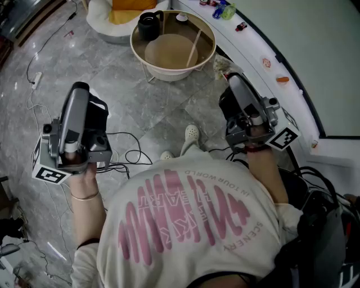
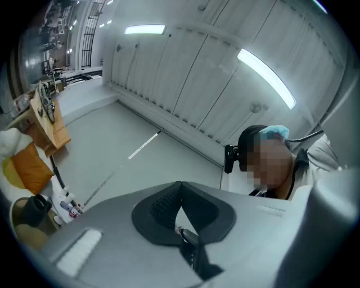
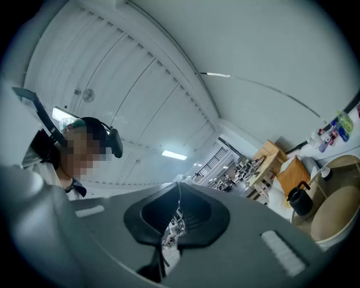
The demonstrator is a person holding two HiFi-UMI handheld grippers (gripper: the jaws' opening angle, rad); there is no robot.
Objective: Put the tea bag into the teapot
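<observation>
The black teapot [image 1: 149,25] stands at the far edge of a round tray table [image 1: 136,52]; it also shows small in the left gripper view [image 2: 36,208] and the right gripper view [image 3: 300,201]. I cannot make out a tea bag in any view. My left gripper [image 1: 80,88] is held near the body on the left, away from the table, and points up toward the ceiling. Its jaws [image 2: 180,184] meet at the tips with nothing between them. My right gripper [image 1: 233,79] is held at the right, just short of the table, and its jaws [image 3: 179,184] are shut and empty.
A thin stick [image 1: 194,48] and a small white item [image 1: 181,17] lie on the tray table. A white seat with an orange cushion [image 1: 126,10] stands behind it. A white counter [image 1: 270,50] with small bottles [image 1: 222,8] runs along the right. Cables [image 1: 126,149] trail over the marble floor.
</observation>
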